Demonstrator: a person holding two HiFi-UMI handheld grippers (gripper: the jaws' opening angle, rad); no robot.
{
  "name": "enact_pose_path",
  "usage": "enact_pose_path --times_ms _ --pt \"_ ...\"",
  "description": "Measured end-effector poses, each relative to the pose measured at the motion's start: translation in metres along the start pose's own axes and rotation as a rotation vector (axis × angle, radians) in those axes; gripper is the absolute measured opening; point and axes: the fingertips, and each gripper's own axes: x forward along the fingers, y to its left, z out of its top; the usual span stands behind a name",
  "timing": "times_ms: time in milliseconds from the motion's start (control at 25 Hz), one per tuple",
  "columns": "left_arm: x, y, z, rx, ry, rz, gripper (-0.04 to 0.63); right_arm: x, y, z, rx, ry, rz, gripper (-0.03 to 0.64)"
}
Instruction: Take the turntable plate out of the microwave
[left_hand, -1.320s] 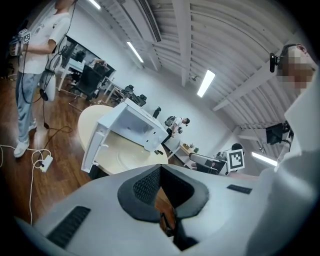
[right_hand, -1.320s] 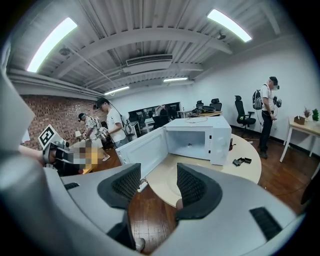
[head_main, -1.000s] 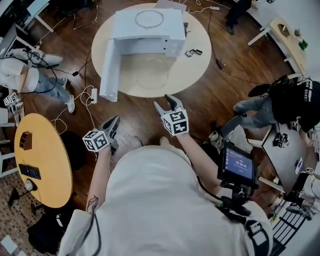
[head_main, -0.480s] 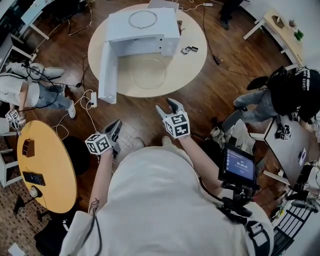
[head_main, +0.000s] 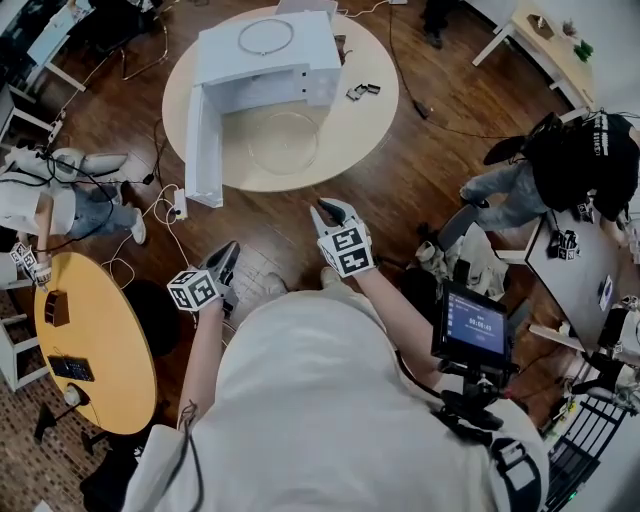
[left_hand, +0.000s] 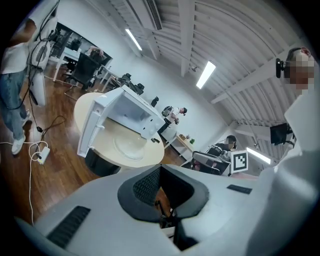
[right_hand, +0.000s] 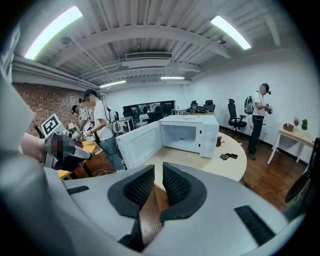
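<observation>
The white microwave (head_main: 265, 60) stands on a round pale table (head_main: 365, 125) with its door (head_main: 200, 145) swung open to the left. The clear glass turntable plate (head_main: 283, 142) lies flat on the table in front of the open cavity, and it also shows in the left gripper view as the plate (left_hand: 131, 148). A thin ring (head_main: 265, 37) rests on the microwave's top. My left gripper (head_main: 225, 262) is shut and empty, over the wood floor well short of the table. My right gripper (head_main: 333, 212) has just been closing; its jaws keep a narrow gap with nothing between them.
Small dark objects (head_main: 362, 91) lie on the table right of the microwave. A yellow round table (head_main: 80, 340) stands at left. Cables and a power strip (head_main: 178, 205) lie on the floor. People sit at left and at right (head_main: 560, 170). A monitor rig (head_main: 472, 325) hangs at my right.
The right gripper's jaws went from wide apart to nearly together. In the head view the table and microwave have drifted up and to the left. The left gripper stays shut.
</observation>
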Motion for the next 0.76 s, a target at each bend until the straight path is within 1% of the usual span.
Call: enact_pose_path --times_ms 240,520,640,760 --pt "0.004 -0.01 -0.007 -0.013 0.005 -0.02 0.009 -0.011 0.006 0.002 0.006 -0.016 0.018 0.061" --pt "0.01 -0.021 -0.007 -0.027 -0.007 -0.052 0.009 -0.023 0.012 0.011 0.065 -0.042 0.056 0.061" --pt "0.007 -0.028 -0.005 -0.044 -0.027 -0.075 0.009 -0.031 0.019 0.022 0.076 -0.067 0.075 0.061" --pt "0.003 -0.037 0.002 -0.056 -0.064 -0.103 0.009 -0.039 0.029 0.038 0.089 -0.1 0.101 0.061"
